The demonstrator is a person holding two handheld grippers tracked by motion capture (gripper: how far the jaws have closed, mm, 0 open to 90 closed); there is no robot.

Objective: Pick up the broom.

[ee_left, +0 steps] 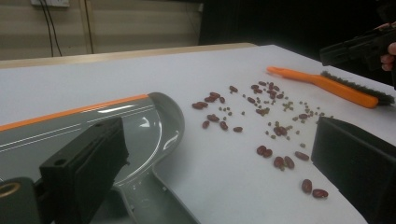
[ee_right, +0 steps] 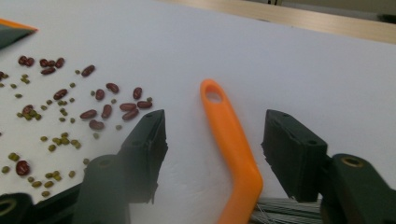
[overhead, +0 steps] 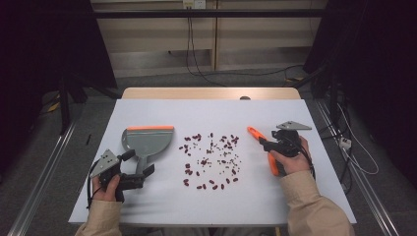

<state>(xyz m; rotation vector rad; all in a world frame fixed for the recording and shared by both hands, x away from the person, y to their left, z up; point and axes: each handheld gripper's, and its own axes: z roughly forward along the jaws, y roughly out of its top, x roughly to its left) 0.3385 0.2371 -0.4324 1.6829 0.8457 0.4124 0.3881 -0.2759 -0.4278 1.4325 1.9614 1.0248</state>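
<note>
White worktop (overhead: 147, 206), seen from above. Red kidney beans (overhead: 211, 157) mixed with smaller green mung beans (ee_left: 289, 106) lie scattered across the middle, loose, in a rough patch.

Left of the patch: grey dustpan (overhead: 146, 142) with an orange lip strip on its far edge, lying flat, handle pointing toward the person. Left gripper (overhead: 140, 173) sits at the handle end. In the left gripper view its jaws stand spread wide, one over the pan's near corner and handle root, the other on the bean side; nothing pressed between them. The pads do not pinch the handle.

Right of the patch: orange hand brush (overhead: 261, 145) with dark bristles, lying on the worktop, hanging-hole end pointing away toward the far side, bristle end toward the person. Right gripper (overhead: 268, 143) straddles the brush handle near its bend. In the right gripper view the handle (ee_right: 231, 140) runs up between the two jaws with white worktop visible on both sides of it; jaws part-way spread, pads clear of the handle.

Beans nearest the brush lie just beside the right gripper's jaw.
</note>
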